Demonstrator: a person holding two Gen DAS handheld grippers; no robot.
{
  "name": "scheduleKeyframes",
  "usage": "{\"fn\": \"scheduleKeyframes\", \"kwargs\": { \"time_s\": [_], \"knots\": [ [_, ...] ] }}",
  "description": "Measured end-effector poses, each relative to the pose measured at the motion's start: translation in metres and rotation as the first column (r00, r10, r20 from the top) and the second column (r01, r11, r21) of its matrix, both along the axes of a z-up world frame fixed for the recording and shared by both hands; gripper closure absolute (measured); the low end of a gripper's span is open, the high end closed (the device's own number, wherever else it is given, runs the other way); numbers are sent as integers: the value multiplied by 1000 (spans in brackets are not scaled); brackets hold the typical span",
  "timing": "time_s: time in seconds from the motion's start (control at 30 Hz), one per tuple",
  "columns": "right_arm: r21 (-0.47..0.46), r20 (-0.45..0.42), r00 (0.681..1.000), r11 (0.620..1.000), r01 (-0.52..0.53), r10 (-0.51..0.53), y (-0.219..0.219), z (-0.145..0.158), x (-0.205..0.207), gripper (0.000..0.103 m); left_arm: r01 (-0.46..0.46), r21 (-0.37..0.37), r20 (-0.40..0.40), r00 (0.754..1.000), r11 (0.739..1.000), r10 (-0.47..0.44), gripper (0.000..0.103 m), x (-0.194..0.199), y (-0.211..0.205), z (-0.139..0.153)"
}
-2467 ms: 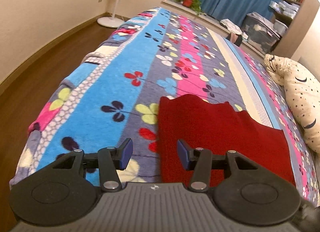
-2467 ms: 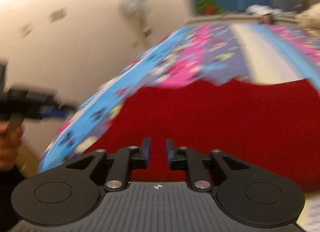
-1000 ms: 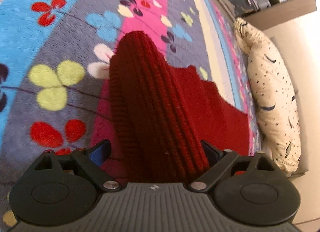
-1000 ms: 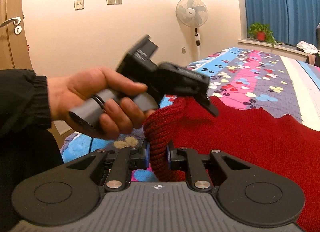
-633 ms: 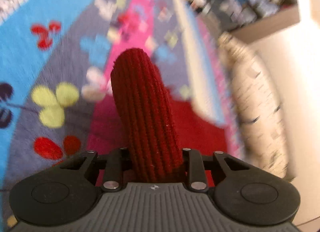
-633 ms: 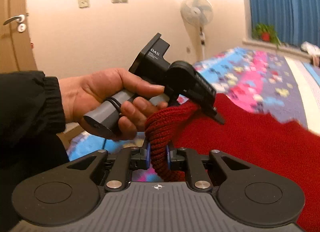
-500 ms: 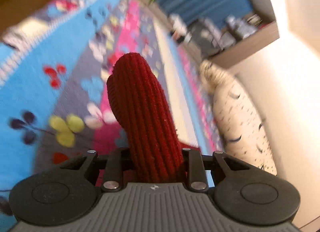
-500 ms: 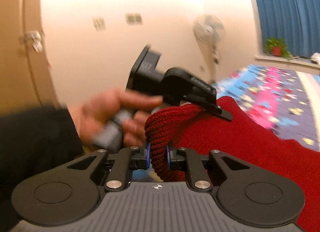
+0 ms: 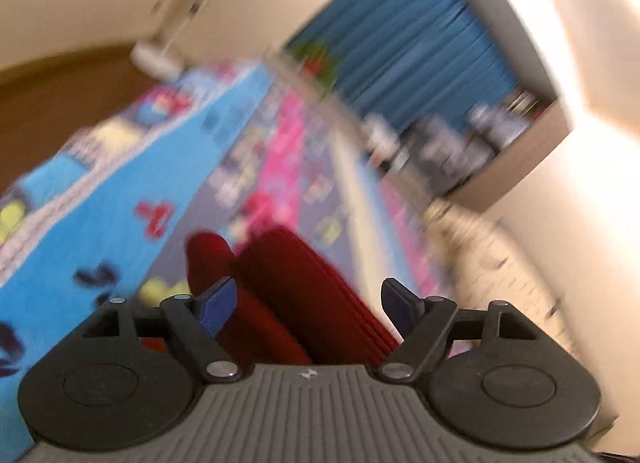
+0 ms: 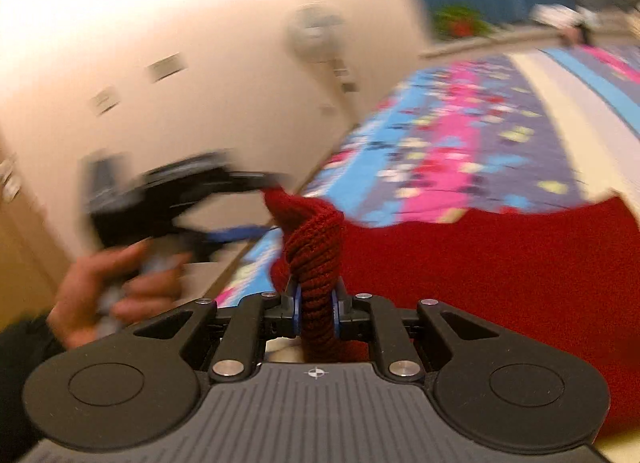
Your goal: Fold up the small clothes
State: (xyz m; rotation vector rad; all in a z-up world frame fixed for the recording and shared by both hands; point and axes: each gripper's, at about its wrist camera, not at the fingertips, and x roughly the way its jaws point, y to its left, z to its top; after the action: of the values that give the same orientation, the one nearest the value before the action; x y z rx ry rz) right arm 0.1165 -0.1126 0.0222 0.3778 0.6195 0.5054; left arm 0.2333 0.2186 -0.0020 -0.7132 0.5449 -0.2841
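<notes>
A dark red knit garment (image 10: 500, 263) lies on the flowered bedspread (image 10: 460, 135). My right gripper (image 10: 316, 313) is shut on a bunched corner of it, held up off the bed. My left gripper (image 9: 306, 305) is open, its blue-padded fingers (image 9: 218, 305) spread wide with a red fold (image 9: 296, 295) lying loose between them. In the right wrist view the left gripper (image 10: 168, 199) is blurred at the left, just beside the garment's raised tip.
A patterned pillow (image 9: 508, 275) lies at the bed's right side. A standing fan (image 10: 320, 43) and a cream wall are on the left. Blue curtains (image 9: 404, 51), a potted plant (image 10: 460, 21) and shelves with boxes (image 9: 480, 143) are at the far end.
My left gripper has opened and let go of the red fold, and swung upward. My right gripper keeps its grip and has moved over the bed.
</notes>
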Motion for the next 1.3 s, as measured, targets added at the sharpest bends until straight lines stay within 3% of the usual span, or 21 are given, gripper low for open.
{"fn": "scheduleKeyframes", "kwargs": {
  "time_s": [0.03,0.1,0.23,0.33,0.4,0.47,0.53,0.57,0.63,0.73,0.77,0.8,0.83,0.9,1.0,1.07,1.17,1.23,1.3],
  "knots": [
    [24,-19,999,999,41,-41,-19,-1,1,90,8,-32,43,999,999,-7,20,-7,-5,3],
    [28,-14,988,988,153,-153,-57,-4,-7,90,65,-17,44,997,998,-64,20,-15,-25,7],
    [-8,0,904,904,427,-427,-131,-27,-33,90,209,161,-82,977,965,-198,39,-14,-84,-10],
    [-67,-191,836,857,512,-514,-172,-74,-33,89,348,236,-102,937,907,-333,49,-23,-124,-27],
    [-21,-319,772,818,575,-550,-194,-98,-35,88,411,311,-97,911,857,-401,50,-33,-148,-34],
    [59,-337,782,817,573,-524,-202,-100,-34,83,462,371,-97,882,806,-461,53,-44,-173,-41],
    [79,-292,809,831,551,-509,-202,-96,-34,76,492,413,-99,861,767,-500,55,-51,-192,-47],
    [85,-284,820,838,538,-498,-203,-95,-32,63,499,431,-100,855,752,-509,56,-54,-199,-52],
    [105,-301,815,832,545,-495,-207,-100,-31,51,527,477,-133,835,704,-535,65,-57,-210,-60],
    [138,-352,800,818,558,-486,-216,-110,-22,52,573,555,-251,806,603,-536,66,-55,-226,-82],
    [148,-370,800,820,553,-472,-214,-107,-24,63,581,567,-281,803,584,-526,66,-56,-229,-87],
    [153,-381,803,825,544,-459,-213,-108,-24,77,583,576,-301,803,573,-515,66,-57,-231,-91],
    [151,-373,807,829,539,-457,-212,-107,-24,80,585,577,-309,803,570,-511,66,-57,-232,-95],
    [131,-294,821,830,542,-489,-205,-94,-31,83,581,581,-304,804,570,-510,66,-56,-233,-97],
    [118,-108,864,857,502,-491,-187,-65,-47,83,577,581,-306,808,573,-503,66,-58,-231,-94],
    [100,-77,863,857,505,-499,-183,-60,-50,83,577,589,-306,807,566,-505,66,-56,-231,-93],
    [-33,-212,801,823,566,-560,-186,-84,-37,82,583,593,-310,802,556,-510,66,-59,-232,-92],
    [-50,-324,753,806,590,-572,-194,-104,-31,78,581,606,-310,802,543,-511,66,-67,-234,-87],
    [-41,-346,743,800,598,-573,-196,-106,-32,71,579,608,-309,803,544,-510,66,-68,-234,-85]
  ]
}}
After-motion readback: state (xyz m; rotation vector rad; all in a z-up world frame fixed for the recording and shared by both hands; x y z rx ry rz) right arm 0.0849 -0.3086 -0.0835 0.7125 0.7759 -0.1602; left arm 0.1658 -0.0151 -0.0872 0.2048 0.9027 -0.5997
